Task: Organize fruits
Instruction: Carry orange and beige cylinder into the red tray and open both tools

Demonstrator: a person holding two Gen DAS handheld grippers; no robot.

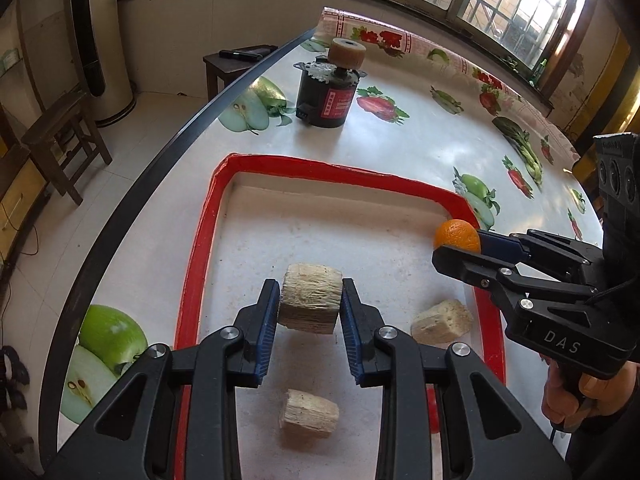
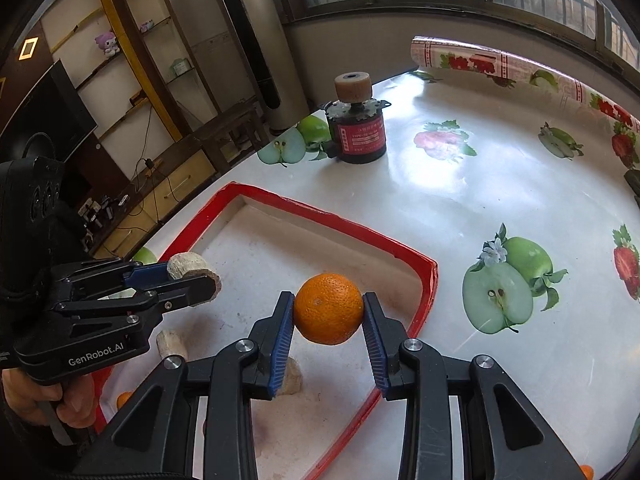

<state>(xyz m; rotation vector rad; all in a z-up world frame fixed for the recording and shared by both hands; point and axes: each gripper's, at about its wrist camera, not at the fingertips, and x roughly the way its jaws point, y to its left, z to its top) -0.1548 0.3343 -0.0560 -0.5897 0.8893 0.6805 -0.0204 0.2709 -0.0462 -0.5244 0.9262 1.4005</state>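
My left gripper (image 1: 310, 300) is shut on a pale fibrous cut chunk (image 1: 310, 298) and holds it above the white tray with a red rim (image 1: 200, 264). My right gripper (image 2: 329, 310) is shut on an orange (image 2: 329, 308) above the tray's right side (image 2: 430, 280). In the left wrist view the right gripper (image 1: 454, 246) and the orange (image 1: 456, 234) show at the right. In the right wrist view the left gripper (image 2: 192, 276) holds its chunk (image 2: 188, 266) at the left. Two more chunks (image 1: 308, 412) (image 1: 442, 322) lie in the tray.
A black motor with a red label and a tan roller (image 1: 330, 88) stands on the fruit-print tablecloth (image 2: 460, 208) beyond the tray. The table edge (image 1: 160, 160) runs along the left. Another orange (image 2: 124, 399) and a red object (image 1: 432, 408) peek out near the tray's near end.
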